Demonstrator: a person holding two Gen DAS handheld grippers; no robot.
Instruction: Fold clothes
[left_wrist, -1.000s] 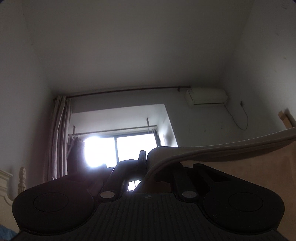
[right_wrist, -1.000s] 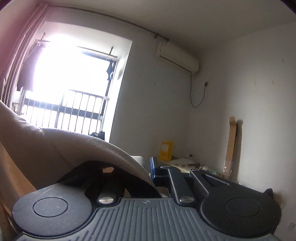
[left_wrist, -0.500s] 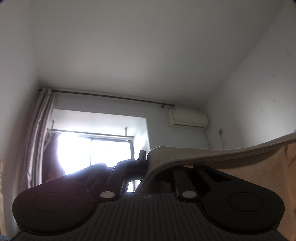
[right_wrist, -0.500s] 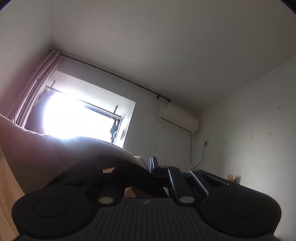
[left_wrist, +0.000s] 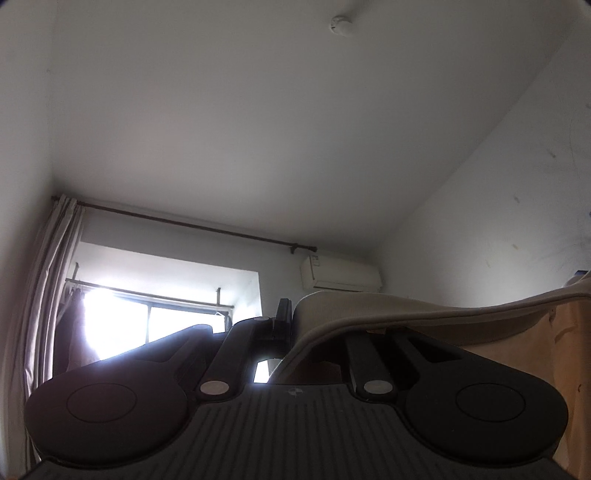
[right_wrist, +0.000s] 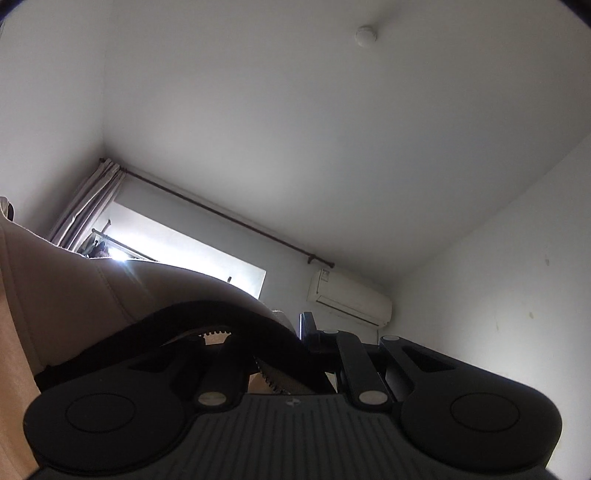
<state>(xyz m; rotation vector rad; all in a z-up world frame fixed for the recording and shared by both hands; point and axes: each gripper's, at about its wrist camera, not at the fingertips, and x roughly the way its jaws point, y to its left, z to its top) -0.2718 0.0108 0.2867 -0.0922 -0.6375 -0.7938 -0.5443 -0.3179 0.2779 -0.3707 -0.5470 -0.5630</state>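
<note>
A beige garment (left_wrist: 424, 314) hangs stretched between both grippers, lifted high toward the ceiling. In the left wrist view my left gripper (left_wrist: 291, 321) is shut on its hem, and the cloth drapes over the right finger and runs off to the right edge. In the right wrist view my right gripper (right_wrist: 295, 325) is shut on the same beige garment (right_wrist: 110, 291), which covers the left finger and falls away to the left. A dark serrated-edged trim (right_wrist: 273, 373) of the cloth shows between the fingers. Both grippers point steeply upward.
Above are the white ceiling (left_wrist: 277, 129) and a ceiling fixture (right_wrist: 366, 35). A bright window (left_wrist: 122, 314) with a curtain (left_wrist: 48, 280) and curtain rod (left_wrist: 184, 223) lies ahead. An air conditioner (left_wrist: 340, 275) hangs on the wall, right of the window.
Both grippers have risen and tilted upward with the garment still pinched; the window and air conditioner slid lower in both views, and the ceiling now fills most of each.
</note>
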